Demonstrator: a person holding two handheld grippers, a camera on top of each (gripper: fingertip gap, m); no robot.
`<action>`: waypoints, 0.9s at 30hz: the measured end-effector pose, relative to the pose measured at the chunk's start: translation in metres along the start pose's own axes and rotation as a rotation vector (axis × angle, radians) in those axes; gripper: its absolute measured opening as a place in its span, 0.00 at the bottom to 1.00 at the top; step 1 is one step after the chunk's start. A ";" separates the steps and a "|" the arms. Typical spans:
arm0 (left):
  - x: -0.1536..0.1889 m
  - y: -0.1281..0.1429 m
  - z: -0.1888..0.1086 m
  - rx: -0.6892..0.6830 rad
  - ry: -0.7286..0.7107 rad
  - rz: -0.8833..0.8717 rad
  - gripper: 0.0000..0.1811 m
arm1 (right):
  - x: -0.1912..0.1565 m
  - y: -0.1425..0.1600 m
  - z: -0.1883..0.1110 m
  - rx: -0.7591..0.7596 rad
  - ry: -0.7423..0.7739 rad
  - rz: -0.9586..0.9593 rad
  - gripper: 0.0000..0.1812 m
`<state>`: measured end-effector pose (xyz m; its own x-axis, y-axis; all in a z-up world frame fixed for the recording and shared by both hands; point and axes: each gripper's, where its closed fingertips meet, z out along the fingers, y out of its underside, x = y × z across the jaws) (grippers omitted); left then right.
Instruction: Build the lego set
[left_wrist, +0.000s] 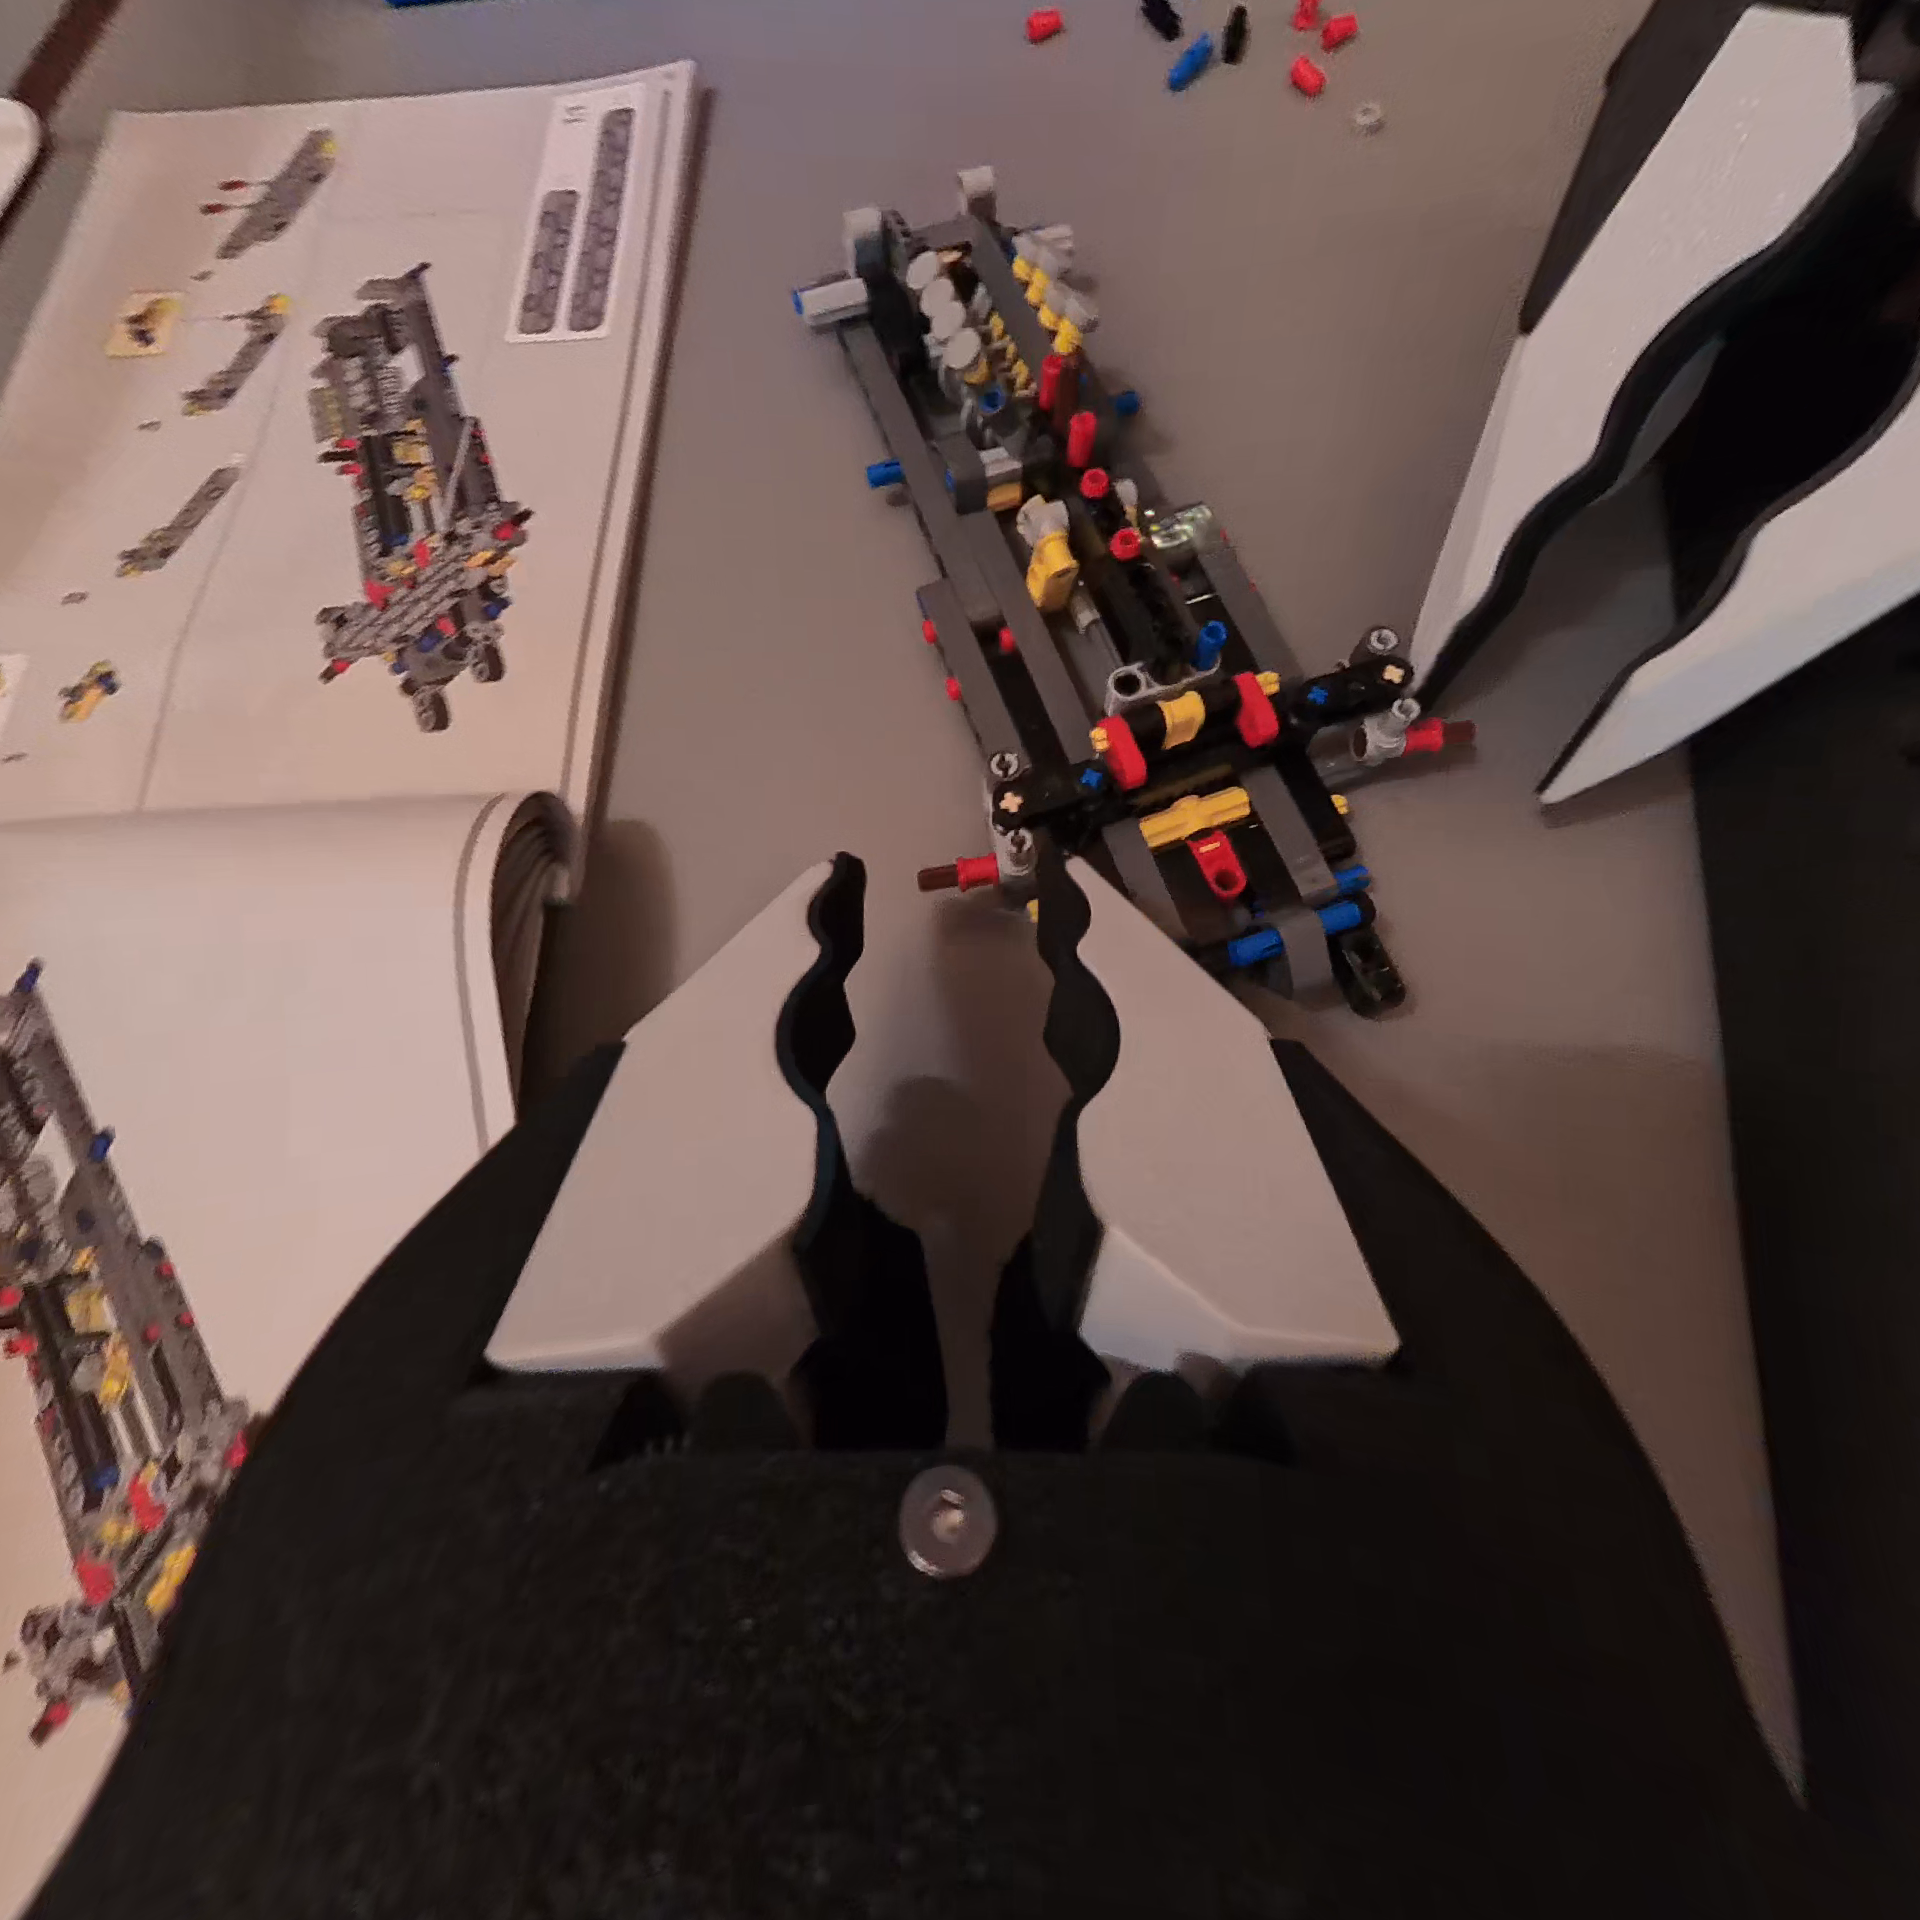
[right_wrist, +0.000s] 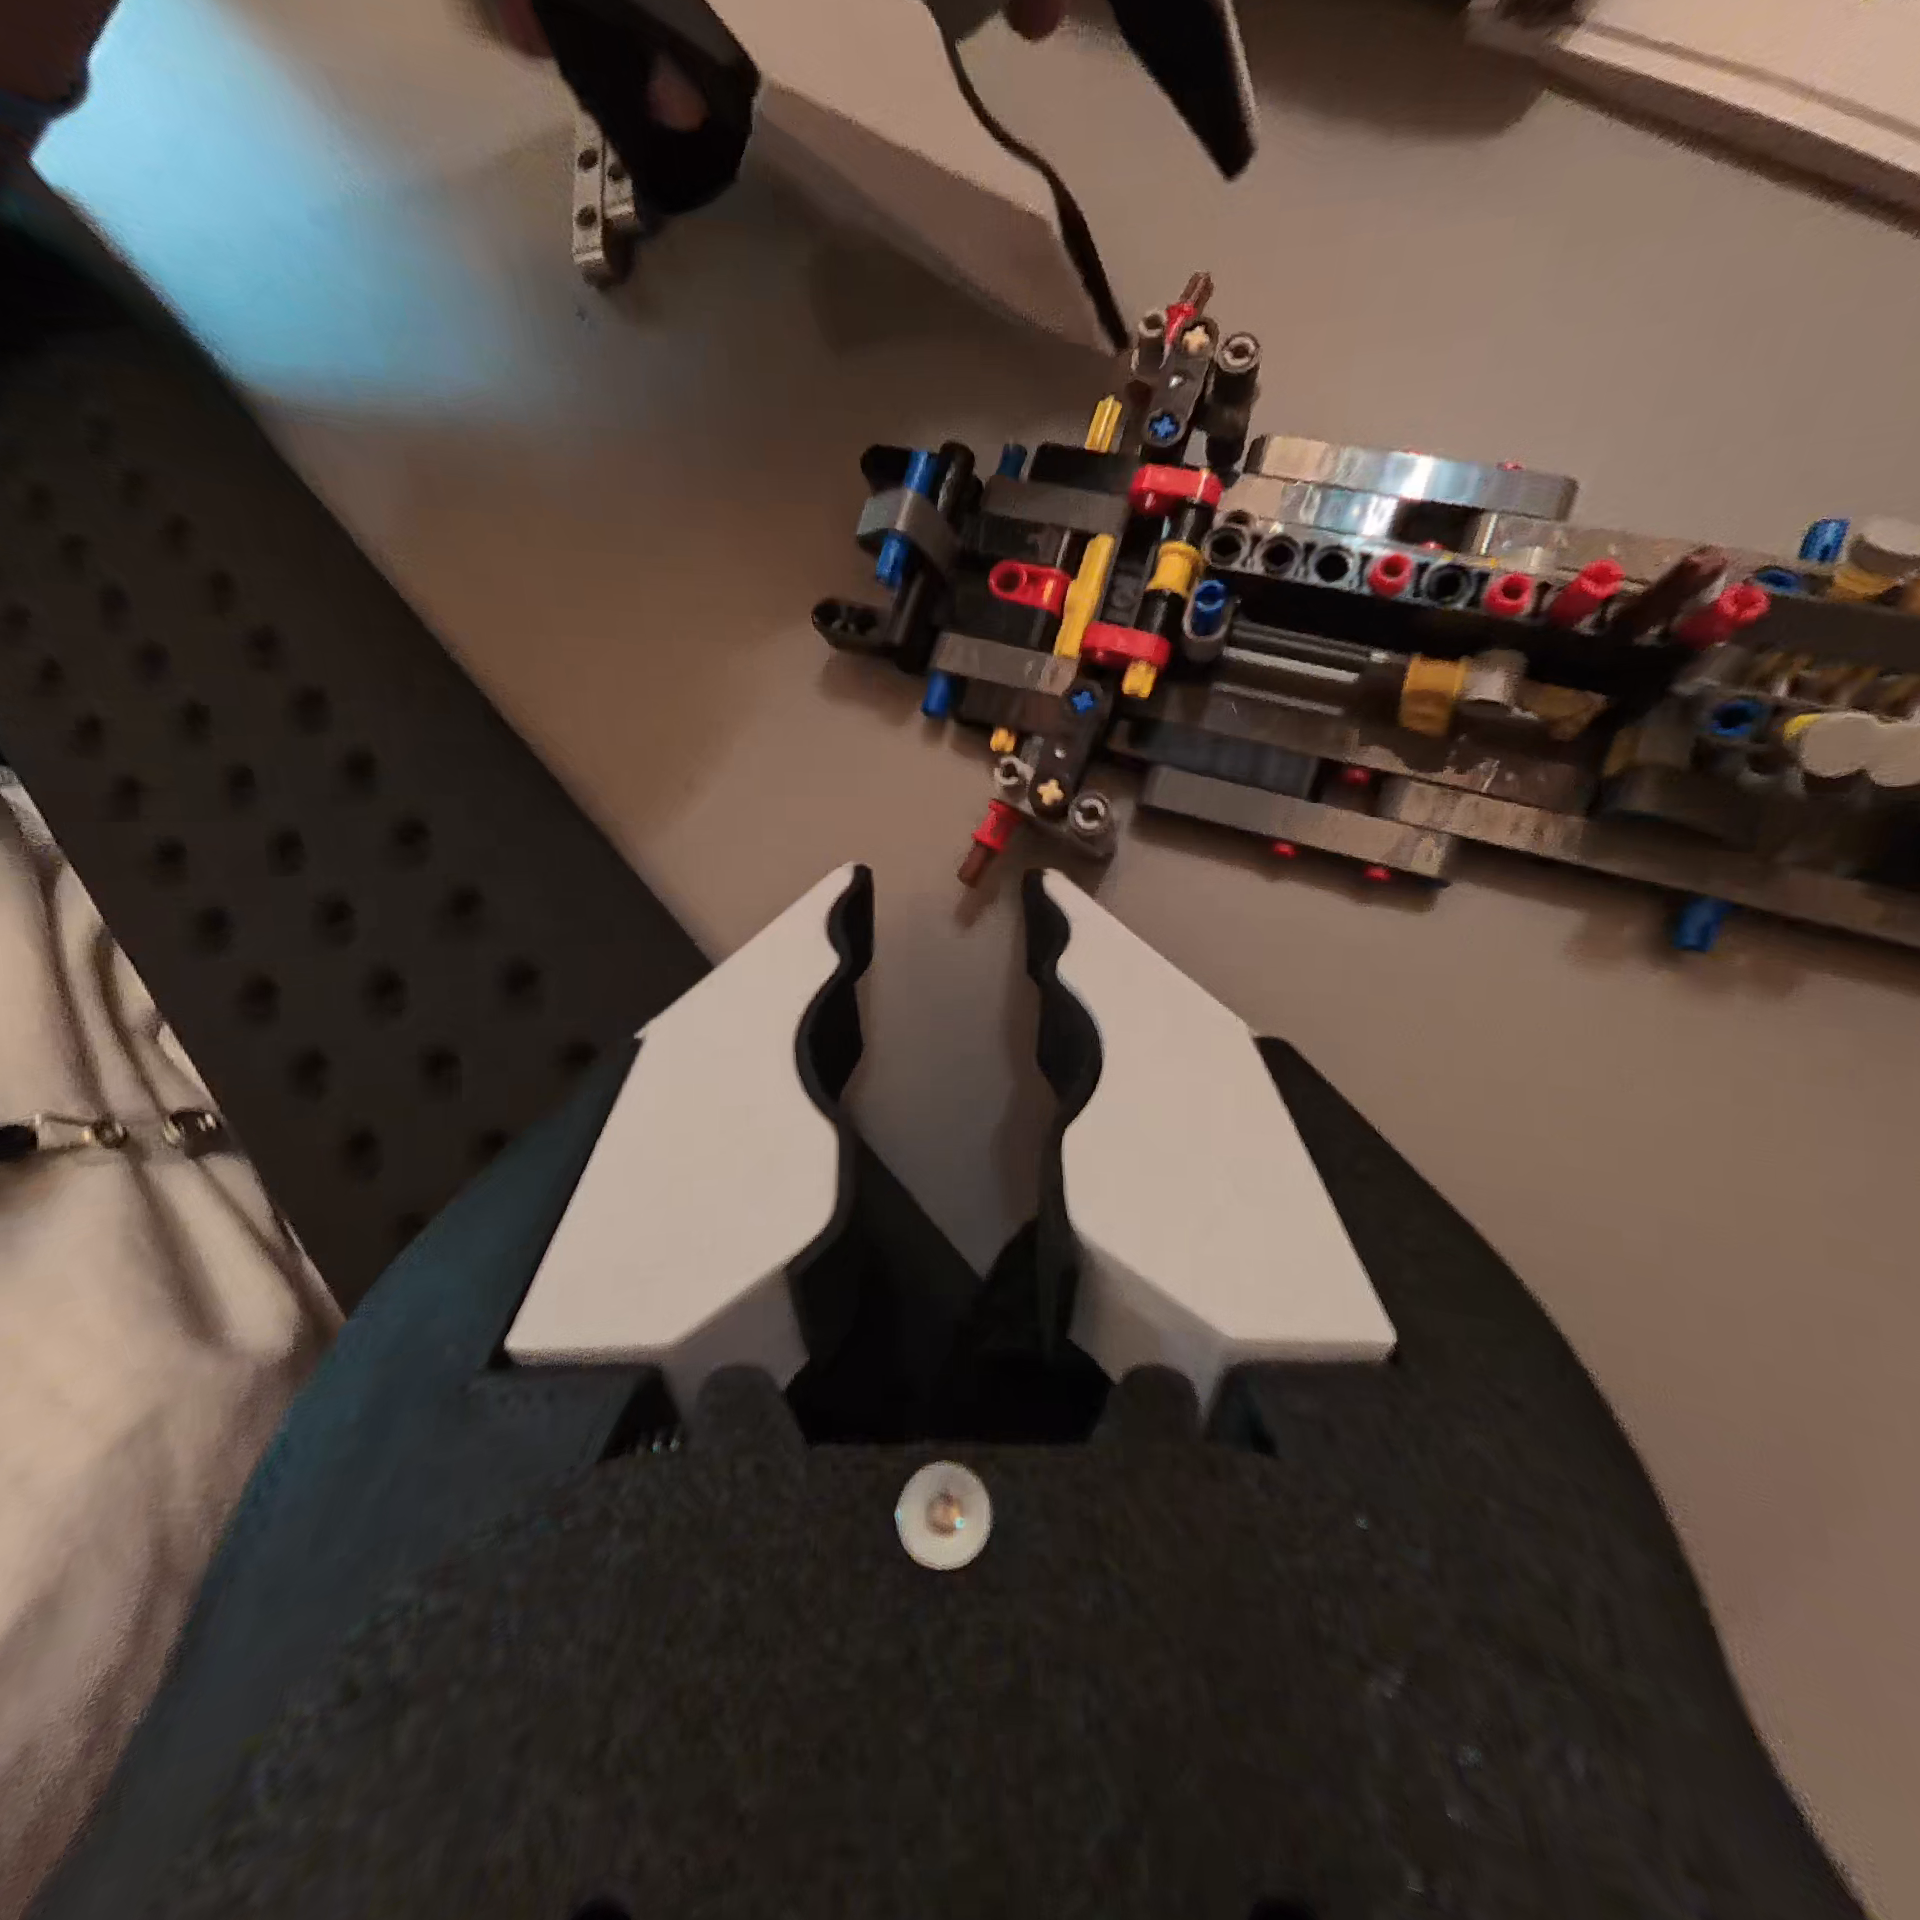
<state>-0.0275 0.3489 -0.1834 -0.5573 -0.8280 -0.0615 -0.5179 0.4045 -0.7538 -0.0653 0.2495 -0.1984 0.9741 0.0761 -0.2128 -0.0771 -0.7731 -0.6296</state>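
The half-built lego chassis (left_wrist: 1091, 582) is a long grey and black frame with red, blue and yellow pins. It lies flat on the grey table. My left gripper (left_wrist: 951, 894) is open and empty. One red-and-brown axle stub (left_wrist: 961, 873) of the chassis's cross piece sticks out between its fingertips. My right gripper (right_wrist: 948, 894) is open and empty. It sits just short of the opposite axle stub (right_wrist: 987, 842) of the chassis (right_wrist: 1351, 644). The right gripper also shows in the left wrist view (left_wrist: 1714, 416), and the left gripper's finger in the right wrist view (right_wrist: 1039, 177).
An open instruction booklet (left_wrist: 364, 468) lies left of the chassis. Loose red, blue and black pins (left_wrist: 1236, 52) are scattered at the far edge. A black perforated board (right_wrist: 260, 779) runs along the table's left side in the right wrist view, next to a person's light clothing (right_wrist: 104, 1351).
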 end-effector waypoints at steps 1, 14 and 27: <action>0.001 -0.001 0.003 -0.008 0.013 0.011 0.17 | 0.000 -0.001 0.004 0.000 0.008 0.013 0.14; 0.009 0.016 0.004 -0.111 -0.039 0.081 0.05 | 0.017 0.000 0.006 -0.034 0.094 -0.115 0.03; 0.000 0.005 0.012 -0.064 -0.083 0.090 0.09 | -0.001 -0.003 0.012 -0.034 0.061 -0.123 0.03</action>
<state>-0.0222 0.3461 -0.1949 -0.5496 -0.8151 -0.1829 -0.5099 0.5008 -0.6994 -0.0686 0.2591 -0.2049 0.9870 0.1341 -0.0890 0.0501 -0.7813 -0.6221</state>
